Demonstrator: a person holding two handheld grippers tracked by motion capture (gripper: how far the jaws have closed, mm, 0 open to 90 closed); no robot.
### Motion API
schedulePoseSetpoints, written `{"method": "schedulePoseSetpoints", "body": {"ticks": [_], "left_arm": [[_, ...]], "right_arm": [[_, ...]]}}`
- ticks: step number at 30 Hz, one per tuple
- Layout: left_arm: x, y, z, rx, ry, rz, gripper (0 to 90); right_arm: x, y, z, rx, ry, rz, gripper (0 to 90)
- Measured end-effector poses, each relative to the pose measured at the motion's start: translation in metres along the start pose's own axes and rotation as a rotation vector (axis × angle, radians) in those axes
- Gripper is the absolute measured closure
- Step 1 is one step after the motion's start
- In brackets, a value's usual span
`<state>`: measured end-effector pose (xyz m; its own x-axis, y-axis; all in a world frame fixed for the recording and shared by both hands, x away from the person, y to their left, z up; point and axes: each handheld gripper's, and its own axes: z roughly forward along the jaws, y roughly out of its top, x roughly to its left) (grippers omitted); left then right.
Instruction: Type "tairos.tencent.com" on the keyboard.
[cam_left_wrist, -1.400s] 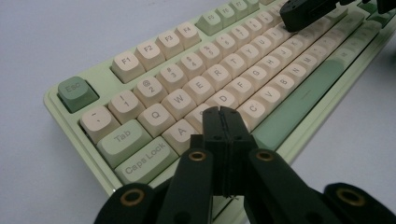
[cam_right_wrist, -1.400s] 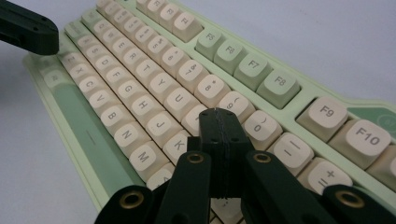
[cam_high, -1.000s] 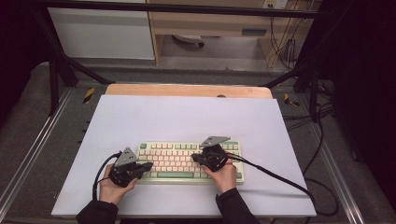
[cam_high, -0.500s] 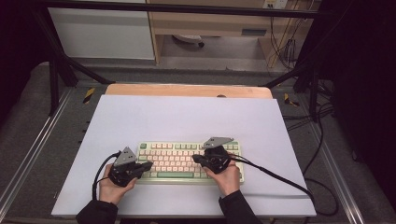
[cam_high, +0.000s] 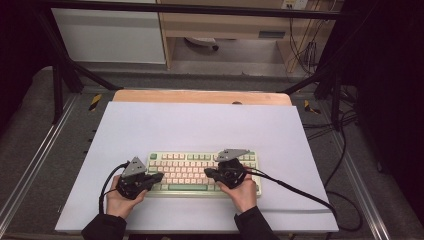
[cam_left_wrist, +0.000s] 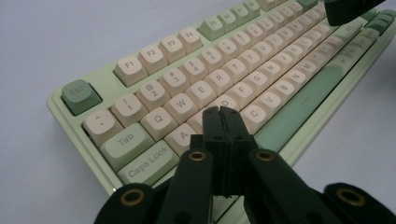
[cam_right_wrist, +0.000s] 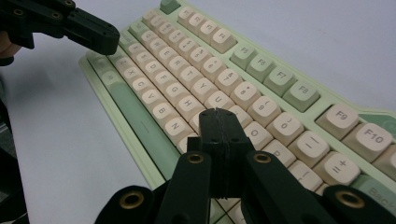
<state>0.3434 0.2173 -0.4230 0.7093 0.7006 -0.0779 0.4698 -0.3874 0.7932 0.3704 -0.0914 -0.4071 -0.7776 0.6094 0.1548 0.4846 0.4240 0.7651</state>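
Both grippers, left (cam_high: 156, 177) and right (cam_high: 209, 173), hover pinched shut and empty over the green keyboard (cam_high: 190, 165) lying near the table's (cam_high: 200, 125) front edge; a blunt tip could, perhaps, press two keys together.

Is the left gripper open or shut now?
Shut. In the left gripper view, the left gripper has its two black jaws pressed together with nothing between them, above the keyboard near the A key.
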Motion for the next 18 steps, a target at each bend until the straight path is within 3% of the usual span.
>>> {"method": "schedulePoseSetpoints", "body": {"ticks": [18], "left_arm": [[0.000,0.000,-0.002,-0.006,0.002,0.003,89.8]], "right_arm": [[0.008,-0.008,0.022,0.020,0.045,0.010,90.0]]}}
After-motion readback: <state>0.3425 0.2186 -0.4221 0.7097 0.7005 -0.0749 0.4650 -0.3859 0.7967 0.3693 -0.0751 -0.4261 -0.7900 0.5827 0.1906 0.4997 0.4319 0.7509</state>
